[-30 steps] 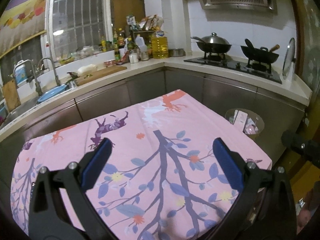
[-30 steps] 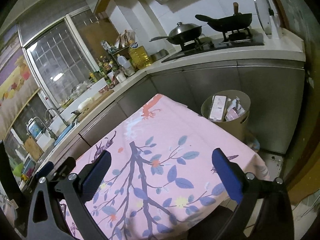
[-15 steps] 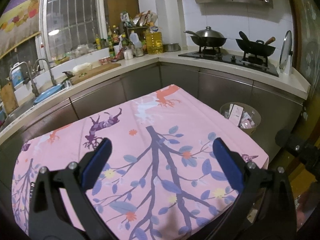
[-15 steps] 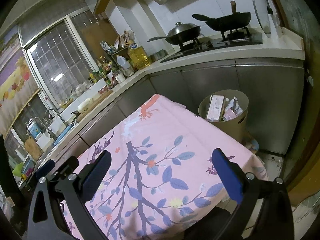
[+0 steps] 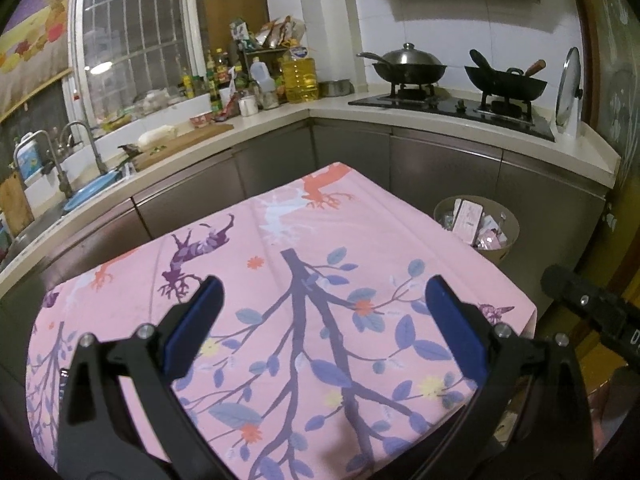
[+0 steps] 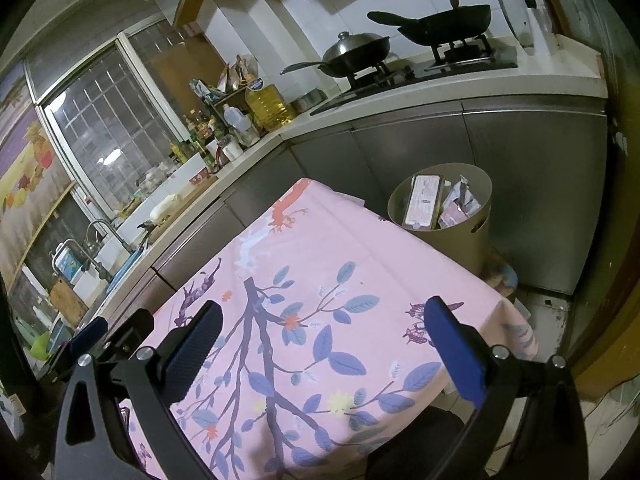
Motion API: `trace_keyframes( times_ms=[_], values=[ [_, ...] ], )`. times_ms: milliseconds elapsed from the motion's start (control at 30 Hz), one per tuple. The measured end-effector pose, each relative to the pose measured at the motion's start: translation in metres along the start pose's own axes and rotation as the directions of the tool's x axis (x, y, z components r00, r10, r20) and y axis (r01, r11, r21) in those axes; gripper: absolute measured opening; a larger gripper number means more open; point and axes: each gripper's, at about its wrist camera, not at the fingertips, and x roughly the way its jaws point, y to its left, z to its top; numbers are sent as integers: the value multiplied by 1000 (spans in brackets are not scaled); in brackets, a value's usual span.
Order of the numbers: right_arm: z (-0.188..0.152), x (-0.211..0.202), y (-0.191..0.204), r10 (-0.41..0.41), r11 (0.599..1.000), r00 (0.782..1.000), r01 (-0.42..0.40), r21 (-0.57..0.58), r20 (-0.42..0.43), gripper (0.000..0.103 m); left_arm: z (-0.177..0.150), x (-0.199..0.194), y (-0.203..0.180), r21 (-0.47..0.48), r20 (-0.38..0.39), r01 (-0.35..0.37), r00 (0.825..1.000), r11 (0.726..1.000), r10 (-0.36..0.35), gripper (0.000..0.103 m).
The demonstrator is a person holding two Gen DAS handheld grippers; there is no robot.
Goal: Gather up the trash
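1. Step in hand: judged as the end of collecting, or a pause between pieces. No loose trash was seen on the tabletop (image 5: 360,240) in either wrist view; only the pink cloth with its tree-and-leaf print was visible there.
2. The task's things were located in the bin (image 6: 476,236), which stood on the floor just beside the far right corner of the tabletop, in front of the steel cabinets. Packets and wrappers (image 6: 424,200) were seen filling it up to the rim. In the left wrist view the same bin (image 5: 506,254) was partly hidden behind the tabletop edge.
3. The left gripper (image 5: 320,322) was held spread wide above the near part of the tabletop. Nothing was pinched between its blue pads and nothing was touched by them.
4. The right gripper (image 6: 322,326) was likewise spread wide over the near right part of the tabletop, empty, clear of the cloth as far as could be told.
5. A dark handle part of the other tool was caught at the right edge of the left wrist view; the two tools were kept apart.
6. Next move, as a judgement: a scan for leftover trash would be called for, off the tabletop or on the floor near the bin. If none were found, the task could be counted as done. Whether anything lay beyond the frames could not be told.
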Motion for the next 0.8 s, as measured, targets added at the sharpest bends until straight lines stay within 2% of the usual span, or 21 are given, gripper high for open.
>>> trace_keyframes(
  times_ms=[800],
  values=[
    [-2, 13, -5, 23, 1000, 999, -23, 10, -27, 97, 2, 8, -4, 6, 2, -87, 996, 996, 87, 97]
  ],
)
